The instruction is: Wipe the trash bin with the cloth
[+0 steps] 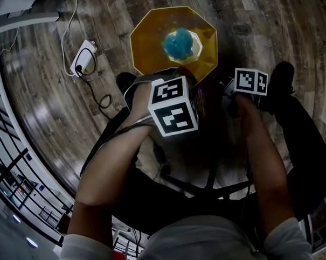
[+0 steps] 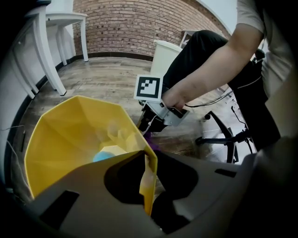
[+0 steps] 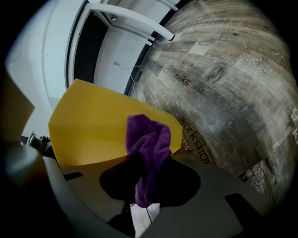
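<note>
- Upper centre, head view: yellow trash bin (image 1: pixel 148 44) on wood floor (image 1: pixel 255 20), blue wad (image 1: pixel 179 44) inside.
- Left gripper (image 2: pixel 148 186) clenched on bin rim.
- Right gripper (image 3: pixel 142 186) grasping purple cloth (image 3: pixel 148 139), just beside bin wall.
- Upper left: power adapter (image 1: pixel 83 57), well apart.

The yellow, eight-sided trash bin (image 1: pixel 148 41) stands open-topped on the wooden floor (image 1: pixel 43 105), and the purple cloth (image 3: pixel 149 144) (fluffy, bunched into folds) hangs pinched in the right gripper (image 3: pixel 142 188) just before its outer wall.

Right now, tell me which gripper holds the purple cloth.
The right gripper: the purple cloth is pinched between its jaws. The left gripper instead clamps the yellow bin by its rim.
</note>
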### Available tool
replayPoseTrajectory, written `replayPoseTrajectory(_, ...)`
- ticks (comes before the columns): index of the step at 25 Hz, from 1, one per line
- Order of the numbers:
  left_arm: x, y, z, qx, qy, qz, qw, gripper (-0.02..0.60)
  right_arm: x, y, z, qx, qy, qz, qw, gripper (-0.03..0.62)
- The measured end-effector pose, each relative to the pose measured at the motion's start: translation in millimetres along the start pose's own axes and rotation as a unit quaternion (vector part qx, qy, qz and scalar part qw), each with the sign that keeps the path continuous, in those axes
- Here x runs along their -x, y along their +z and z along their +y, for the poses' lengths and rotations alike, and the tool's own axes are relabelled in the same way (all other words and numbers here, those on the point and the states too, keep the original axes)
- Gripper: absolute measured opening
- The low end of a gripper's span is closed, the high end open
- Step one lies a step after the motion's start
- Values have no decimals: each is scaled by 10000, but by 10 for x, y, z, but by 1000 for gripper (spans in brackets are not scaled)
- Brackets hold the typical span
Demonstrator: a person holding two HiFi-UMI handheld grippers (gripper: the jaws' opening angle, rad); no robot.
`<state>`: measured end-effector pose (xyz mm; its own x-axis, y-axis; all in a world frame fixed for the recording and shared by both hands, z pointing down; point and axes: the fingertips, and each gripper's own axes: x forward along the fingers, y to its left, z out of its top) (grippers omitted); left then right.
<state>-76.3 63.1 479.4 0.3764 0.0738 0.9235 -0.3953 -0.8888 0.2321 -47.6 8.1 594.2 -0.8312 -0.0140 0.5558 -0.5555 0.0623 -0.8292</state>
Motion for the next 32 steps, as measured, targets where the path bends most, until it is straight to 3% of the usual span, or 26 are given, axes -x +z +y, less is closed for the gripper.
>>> replayPoseTrajectory(10, -1, 37, -24, 56, -104, -70, 9999, 55, -440, -33, -470, -3, -492, 421, 9979, 112)
replayPoseTrajectory(17, -15, 54, -47, 59, -185, -126, 9997, 60, -696, -30, -855, 105, -1212, 589, 9908, 112)
replayPoseTrajectory(32, 20, 60, -16, 121, -144, -287, 9994, 63, -714, -6, -875, 304, -1615, 619, 9845, 112)
